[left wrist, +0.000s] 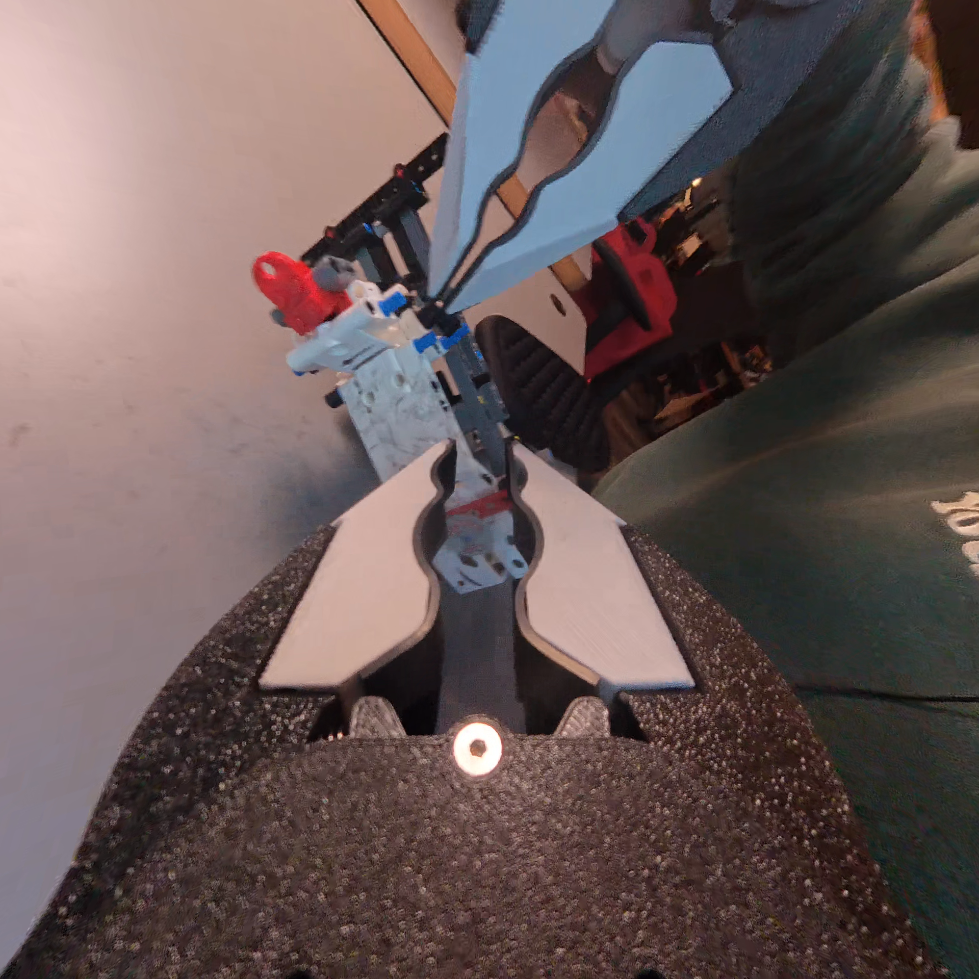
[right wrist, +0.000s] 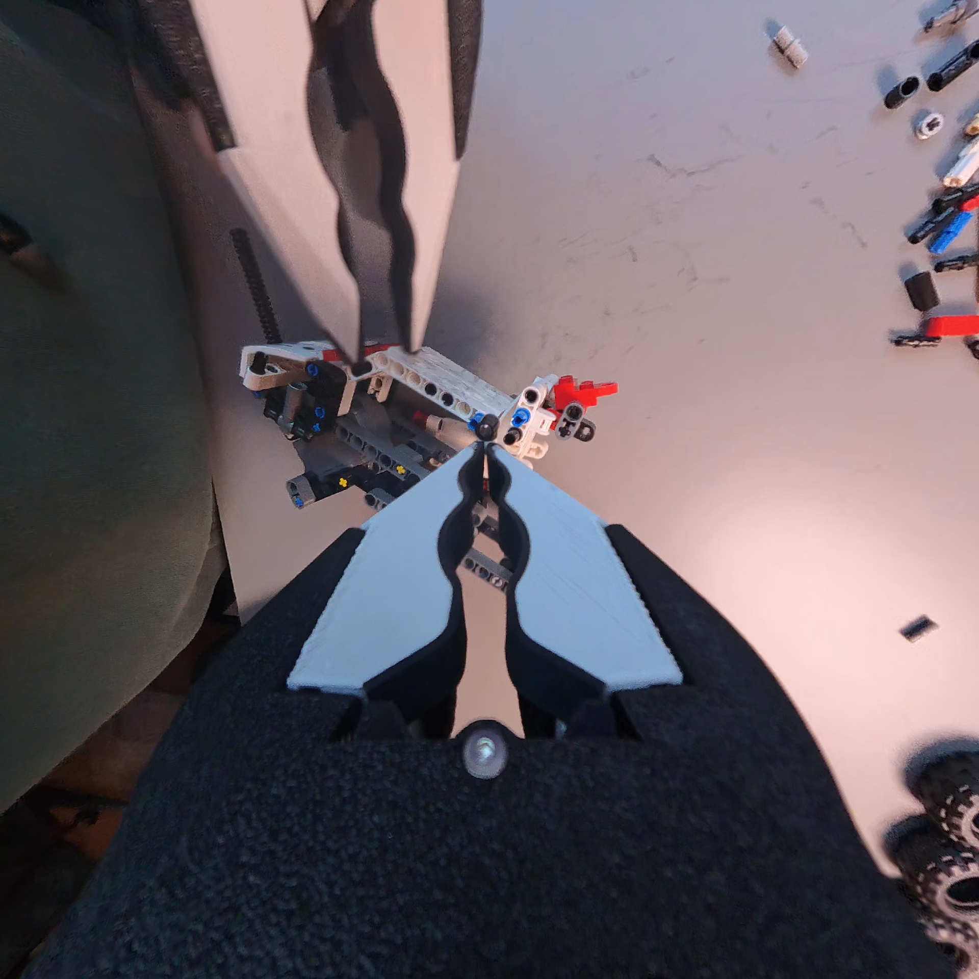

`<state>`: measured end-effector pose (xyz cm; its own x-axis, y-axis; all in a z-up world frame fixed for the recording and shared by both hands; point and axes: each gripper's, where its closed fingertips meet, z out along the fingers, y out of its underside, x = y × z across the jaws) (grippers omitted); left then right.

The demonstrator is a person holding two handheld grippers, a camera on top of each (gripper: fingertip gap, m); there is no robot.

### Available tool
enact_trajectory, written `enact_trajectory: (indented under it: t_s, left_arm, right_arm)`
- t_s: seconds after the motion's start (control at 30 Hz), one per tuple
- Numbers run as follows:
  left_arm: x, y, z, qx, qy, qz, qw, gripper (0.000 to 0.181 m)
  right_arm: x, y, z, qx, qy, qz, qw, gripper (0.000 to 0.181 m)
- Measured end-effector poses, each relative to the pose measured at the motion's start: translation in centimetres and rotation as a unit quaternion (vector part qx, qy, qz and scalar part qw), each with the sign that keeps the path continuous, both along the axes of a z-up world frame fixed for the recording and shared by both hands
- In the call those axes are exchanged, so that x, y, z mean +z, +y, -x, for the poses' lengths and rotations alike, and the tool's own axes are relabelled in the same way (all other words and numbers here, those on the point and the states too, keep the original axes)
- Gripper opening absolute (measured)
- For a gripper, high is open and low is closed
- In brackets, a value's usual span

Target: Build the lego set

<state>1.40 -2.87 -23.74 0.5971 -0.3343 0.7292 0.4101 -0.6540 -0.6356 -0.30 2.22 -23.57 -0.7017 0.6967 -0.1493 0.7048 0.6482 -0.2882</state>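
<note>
At centre of the left wrist view, our left gripper (left wrist: 479, 466) clamps the lego model's (left wrist: 392, 402) near end, its long axis running up-left. Centre-frame in the right wrist view, our right gripper (right wrist: 484, 445) seems pinched on a black pin (right wrist: 486, 426) against the model's side.

1. A pale, scuffed tabletop (right wrist: 688, 265) fills most of the right wrist view.
2. A person's dark green garment (left wrist: 794, 530) takes up the right side of the left wrist view.
3. Beyond the tabletop's edge stand a black ribbed chair back (left wrist: 535, 386) and a red object (left wrist: 635, 296), blurred.
</note>
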Motion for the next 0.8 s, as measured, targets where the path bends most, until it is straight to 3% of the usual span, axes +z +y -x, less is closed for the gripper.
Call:
enact_trajectory:
  t_s: [0.13,0.27,0.37,0.5,0.63,0.8]
  left_arm:
    - [-0.7,0.9,1.7,-0.055,0.084,-0.027,0.995,0.021]
    - [-1.2,3.1,2.8,-0.105,0.196,-0.078,0.972,0.021]
    - [-1.1,3.3,1.8,-0.154,0.181,-0.082,0.968,0.024]
    - [-1.2,3.1,1.5,-0.173,0.154,-0.079,0.97,0.028]
    - [-1.3,2.0,1.5,-0.199,0.135,-0.085,0.967,0.034]
    - [-1.9,1.3,1.5,-0.224,0.135,-0.085,0.961,0.043]
  right_arm:
    - [0.5,-0.4,-0.8,-0.027,0.016,0.017,0.999,0.0]
    - [0.5,0.5,-0.5,-0.064,0.054,0.015,0.996,0.0]
    - [0.6,1.1,-0.7,-0.077,0.081,0.024,0.993,0.012]
    - [0.4,0.5,-0.4,-0.085,0.113,0.038,0.989,0.02]
    - [-1.2,0.6,-0.2,-0.07,0.127,0.001,0.989,0.009]
    - [-0.3,0.1,0.0,-0.066,0.163,0.009,0.984,0.006]
